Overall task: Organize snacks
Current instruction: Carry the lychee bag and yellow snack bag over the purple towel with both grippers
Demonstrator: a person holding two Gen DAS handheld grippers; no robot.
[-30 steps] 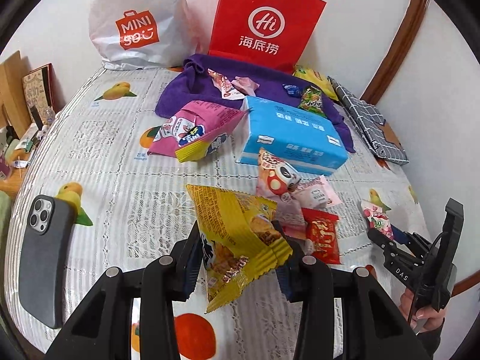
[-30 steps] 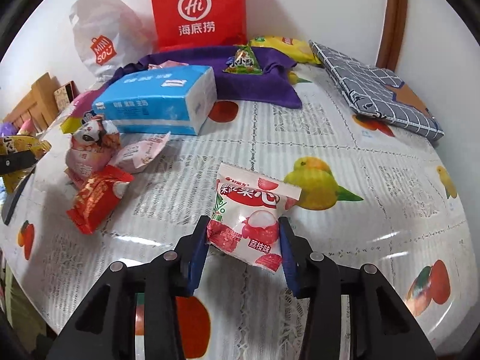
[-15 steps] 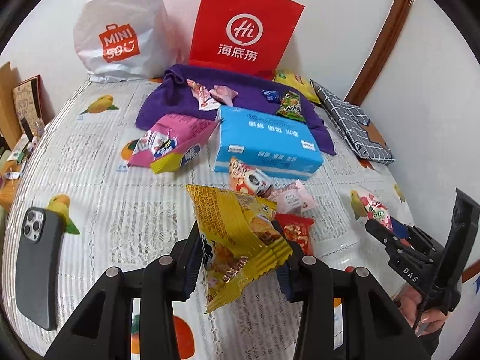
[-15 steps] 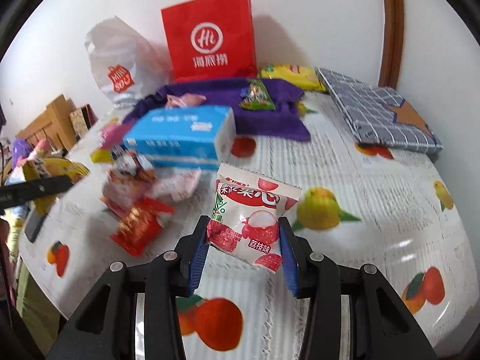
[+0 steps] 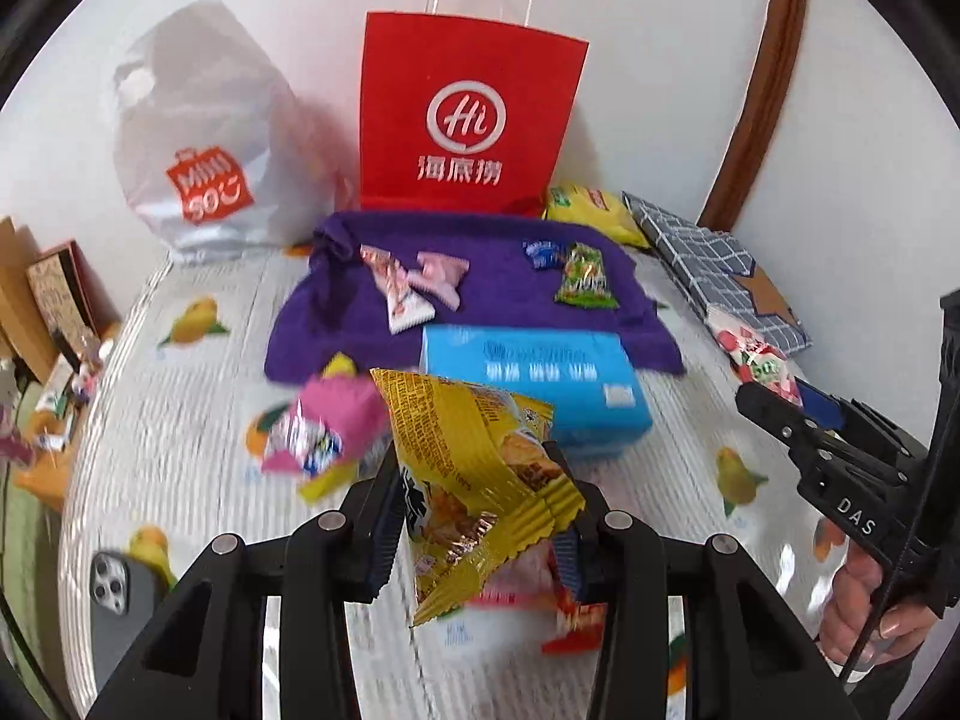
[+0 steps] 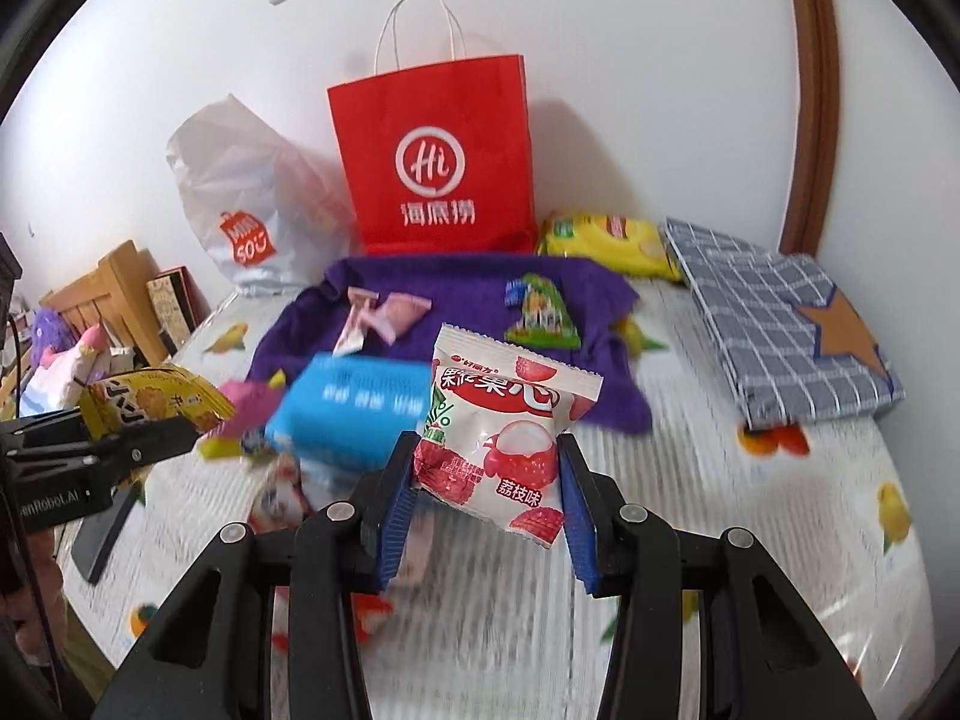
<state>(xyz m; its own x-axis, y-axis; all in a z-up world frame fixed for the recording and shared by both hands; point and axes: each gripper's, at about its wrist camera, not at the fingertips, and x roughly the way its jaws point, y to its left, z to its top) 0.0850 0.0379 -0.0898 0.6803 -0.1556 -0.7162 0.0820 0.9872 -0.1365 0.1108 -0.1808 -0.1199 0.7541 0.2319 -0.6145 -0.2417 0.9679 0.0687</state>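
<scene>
My left gripper point(image 5: 480, 510) is shut on a yellow snack packet point(image 5: 474, 474), held up above the table. My right gripper point(image 6: 487, 492) is shut on a white and red lychee candy packet point(image 6: 501, 438), also lifted. The right gripper point(image 5: 780, 408) shows at the right edge of the left wrist view, and the left gripper point(image 6: 162, 429) with its yellow packet point(image 6: 150, 402) shows at the left of the right wrist view. A purple cloth point(image 5: 498, 294) at the back carries a few small snacks, among them a green packet point(image 5: 585, 276) and pink wrappers point(image 5: 420, 282). A pink bag point(image 5: 324, 426) lies left of the blue tissue pack point(image 5: 540, 384).
A red paper bag point(image 5: 468, 120) and a white plastic bag point(image 5: 204, 138) stand against the wall. A yellow chips bag point(image 6: 606, 240) and a checked grey cloth point(image 6: 774, 312) lie at the back right. A phone point(image 5: 120, 612) rests near the left front edge. Red and pink packets point(image 5: 576, 612) lie under my left gripper.
Both grippers have risen with their packets and come closer to the bags at the wall. The table and the snacks on it have dropped lower in both views.
</scene>
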